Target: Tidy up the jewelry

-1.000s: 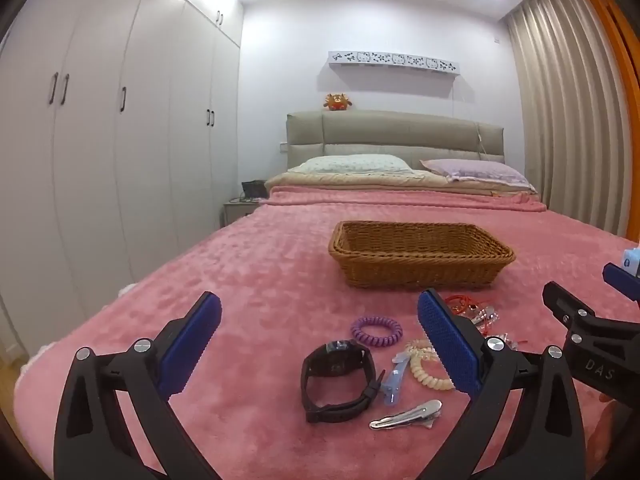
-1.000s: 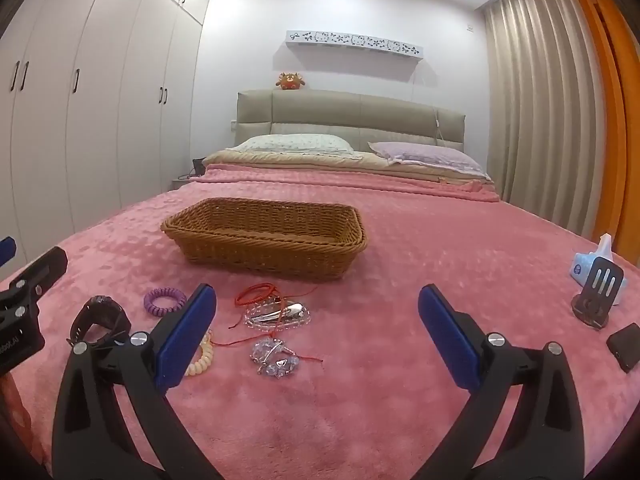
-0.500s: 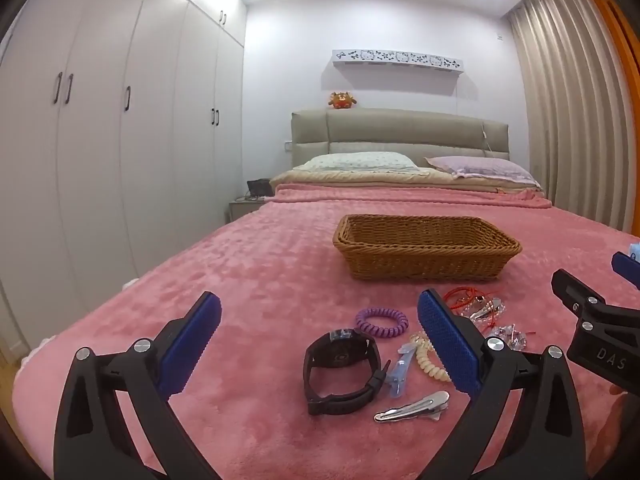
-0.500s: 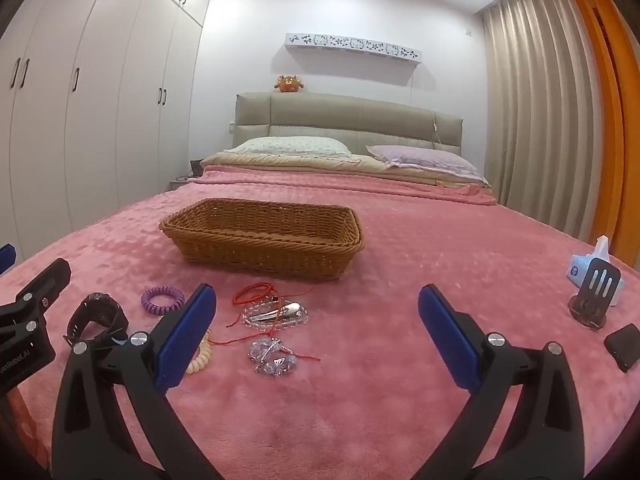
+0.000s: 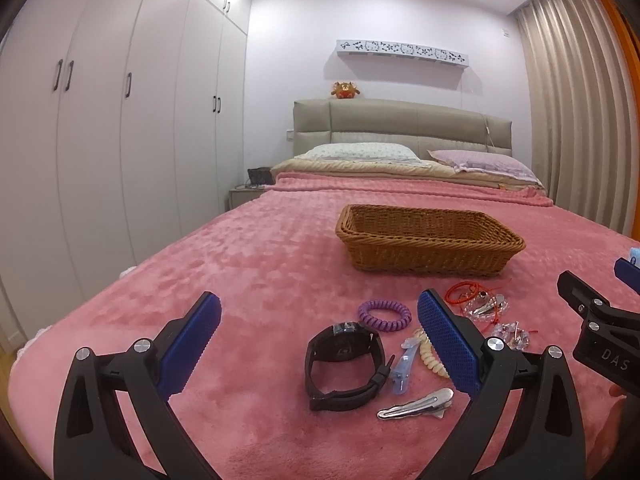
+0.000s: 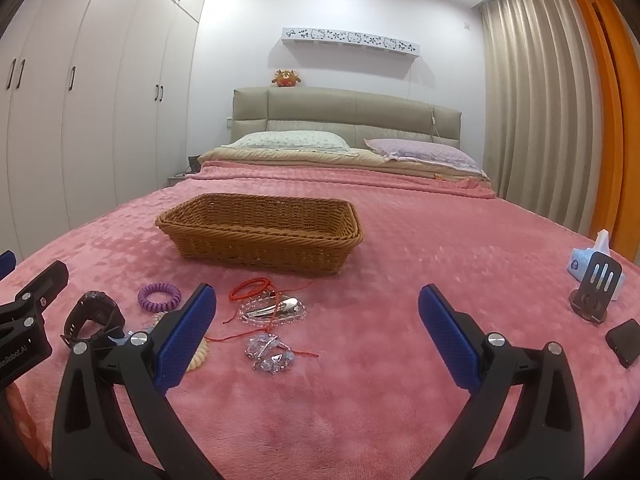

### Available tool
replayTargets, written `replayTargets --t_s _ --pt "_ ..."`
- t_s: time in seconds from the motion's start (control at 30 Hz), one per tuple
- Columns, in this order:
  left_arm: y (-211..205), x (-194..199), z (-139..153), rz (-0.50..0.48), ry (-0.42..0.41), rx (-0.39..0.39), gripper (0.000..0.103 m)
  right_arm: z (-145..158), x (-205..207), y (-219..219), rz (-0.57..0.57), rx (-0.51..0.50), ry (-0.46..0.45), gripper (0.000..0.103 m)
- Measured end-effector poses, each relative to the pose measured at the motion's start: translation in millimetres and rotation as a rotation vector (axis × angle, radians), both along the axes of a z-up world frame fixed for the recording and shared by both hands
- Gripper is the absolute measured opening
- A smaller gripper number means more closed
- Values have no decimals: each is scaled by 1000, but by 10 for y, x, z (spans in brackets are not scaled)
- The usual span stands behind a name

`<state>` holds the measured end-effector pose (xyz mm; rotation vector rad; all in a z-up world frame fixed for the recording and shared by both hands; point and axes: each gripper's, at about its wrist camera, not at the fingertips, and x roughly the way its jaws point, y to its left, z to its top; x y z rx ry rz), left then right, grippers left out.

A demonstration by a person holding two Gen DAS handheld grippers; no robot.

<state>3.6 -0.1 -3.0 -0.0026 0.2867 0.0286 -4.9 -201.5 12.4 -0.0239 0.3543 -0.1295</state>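
Jewelry lies loose on a pink blanket (image 6: pixel 400 280): a black watch (image 5: pixel 344 360), purple coil hair tie (image 5: pixel 385 315), silver clip (image 5: pixel 416 403), red cord bracelet (image 6: pixel 252 287) and crystal bracelets (image 6: pixel 270 354). Just beyond stands an empty wicker basket (image 6: pixel 260 236). The left gripper (image 5: pixel 320 344) and right gripper (image 6: pixel 318 332) hover above, both spread wide, holding nothing.

woven wicker basket (image 5: pixel 430 246), plush blanket (image 5: pixel 260 264), shiny metal clip (image 5: pixel 416 403)
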Motion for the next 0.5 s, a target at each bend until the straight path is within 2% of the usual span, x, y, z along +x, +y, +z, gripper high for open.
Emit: replayTargets --t_s 0.5 --pt "27 30 -20 -1 17 -16 96 -10 -10 -8 -2 2 -3 97"
